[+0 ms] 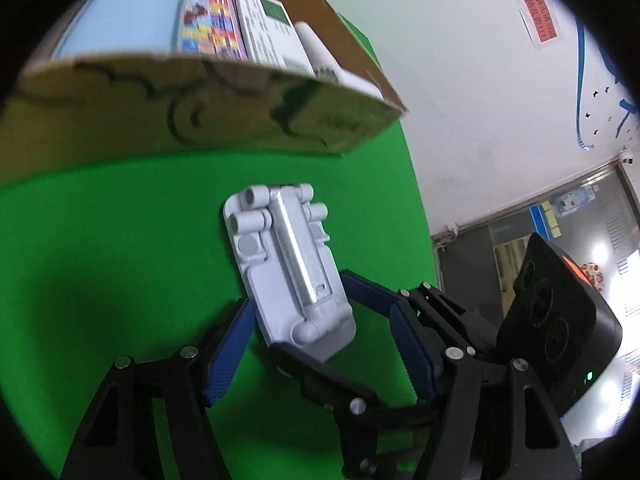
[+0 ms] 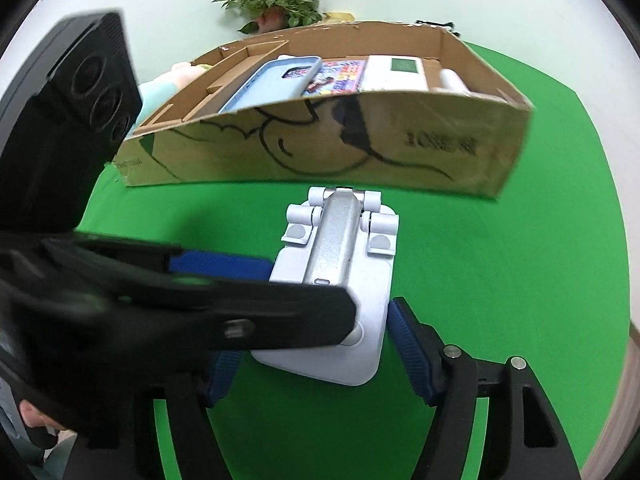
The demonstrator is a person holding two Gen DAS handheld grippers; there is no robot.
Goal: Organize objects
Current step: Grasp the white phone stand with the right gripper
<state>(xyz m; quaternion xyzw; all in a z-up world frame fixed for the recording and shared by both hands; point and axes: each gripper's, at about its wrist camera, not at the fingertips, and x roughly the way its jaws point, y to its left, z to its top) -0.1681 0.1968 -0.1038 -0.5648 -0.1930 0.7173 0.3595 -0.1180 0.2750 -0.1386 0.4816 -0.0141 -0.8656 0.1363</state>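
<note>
Frame: both grippers are matte black plastic with triangular cut-outs in the arms.
Pads: ribbed blue strips line the fingers.
Fasteners: round silver pins sit at the linkage joints.
Camera housing: black box with three round recesses, an orange label and a small green light.

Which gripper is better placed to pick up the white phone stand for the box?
Probably the right gripper: the white stand lies lengthwise and centred between its open jaws. The left gripper also straddles it, but at a skew, nearer one side.
</note>
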